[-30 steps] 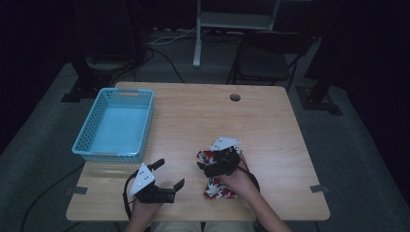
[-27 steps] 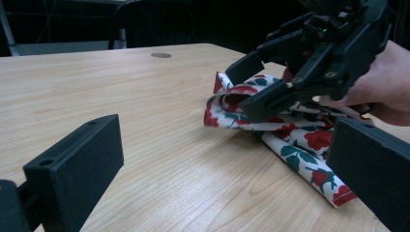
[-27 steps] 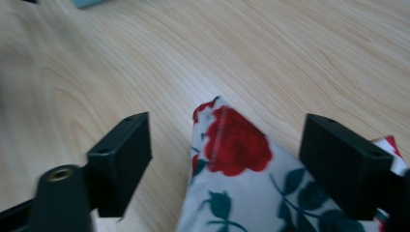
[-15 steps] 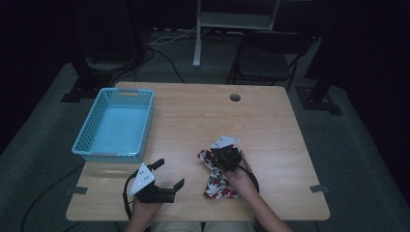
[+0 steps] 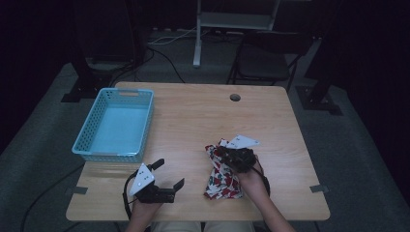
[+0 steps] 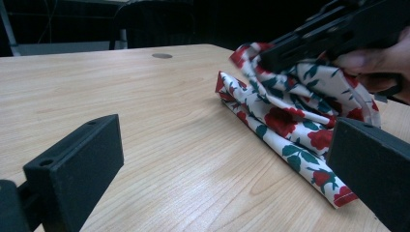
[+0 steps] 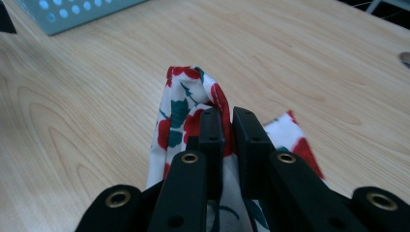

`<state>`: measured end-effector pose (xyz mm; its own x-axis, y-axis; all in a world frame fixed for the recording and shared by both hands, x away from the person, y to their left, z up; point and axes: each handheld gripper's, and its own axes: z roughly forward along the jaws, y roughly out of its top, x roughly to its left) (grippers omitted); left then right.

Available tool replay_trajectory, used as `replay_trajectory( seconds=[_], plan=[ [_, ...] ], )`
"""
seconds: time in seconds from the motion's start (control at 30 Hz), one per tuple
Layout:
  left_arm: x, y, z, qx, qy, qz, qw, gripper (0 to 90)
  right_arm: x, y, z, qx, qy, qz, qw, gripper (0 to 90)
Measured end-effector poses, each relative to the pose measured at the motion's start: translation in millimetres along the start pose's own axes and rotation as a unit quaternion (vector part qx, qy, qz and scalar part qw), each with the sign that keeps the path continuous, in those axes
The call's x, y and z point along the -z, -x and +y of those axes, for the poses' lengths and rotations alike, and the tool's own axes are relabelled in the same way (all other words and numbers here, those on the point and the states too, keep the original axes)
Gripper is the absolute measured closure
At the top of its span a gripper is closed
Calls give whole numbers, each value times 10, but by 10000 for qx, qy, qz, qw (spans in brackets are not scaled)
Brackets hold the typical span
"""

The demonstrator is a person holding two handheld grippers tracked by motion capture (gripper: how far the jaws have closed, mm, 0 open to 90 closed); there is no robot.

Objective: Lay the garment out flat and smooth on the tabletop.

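Right gripper [image 7: 227, 121]: the jaws have just been closing and now pinch a raised fold of the floral cloth [image 7: 186, 108] between the pads. In the right gripper view the two black jaws stand nearly together, with a strip of red-and-white fabric caught in the narrow gap and a peak of cloth rising just beyond the tips. In the high view this gripper [image 5: 223, 152] sits over the upper end of the cloth [image 5: 222, 180], its grey three-cornered plate on top, the hand behind it toward the near edge of the table.

The cloth, white with red roses and green leaves, lies on the table [image 5: 193, 125] right of centre, near the front edge. Its upper part is lifted off the wood at the grip; its lower part lies flat, running toward the near edge.

Left gripper [image 5: 170, 174]: jaws spread wide, nothing between them. It is held low near the front edge, left of the cloth and apart from it. In the left gripper view both jaws frame bare wood, with the cloth [image 6: 290, 116] ahead.

A light-blue basket [image 5: 87, 130] stands at the table's left edge, toward the far corner, well apart from both grippers. A round cable hole [image 5: 235, 97] sits near the far edge.
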<state>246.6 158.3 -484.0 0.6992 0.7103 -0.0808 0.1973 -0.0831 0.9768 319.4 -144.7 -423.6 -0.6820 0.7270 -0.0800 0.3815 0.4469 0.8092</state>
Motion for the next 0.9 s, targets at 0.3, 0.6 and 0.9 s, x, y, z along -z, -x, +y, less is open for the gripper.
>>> replay_trajectory(
  seconds=[0.3,0.6,0.9],
  plan=[
    [1,4,-1,-14,3,19,10000,2,497,198,-247,-339,323,-342,9983,826],
    [1,8,-1,-32,2,42,10000,2,884,408,-697,-923,534,-508,9930,753],
    [-1,12,-1,-37,2,58,10000,2,1092,497,-1181,-1473,249,-647,9867,667]
  ],
)
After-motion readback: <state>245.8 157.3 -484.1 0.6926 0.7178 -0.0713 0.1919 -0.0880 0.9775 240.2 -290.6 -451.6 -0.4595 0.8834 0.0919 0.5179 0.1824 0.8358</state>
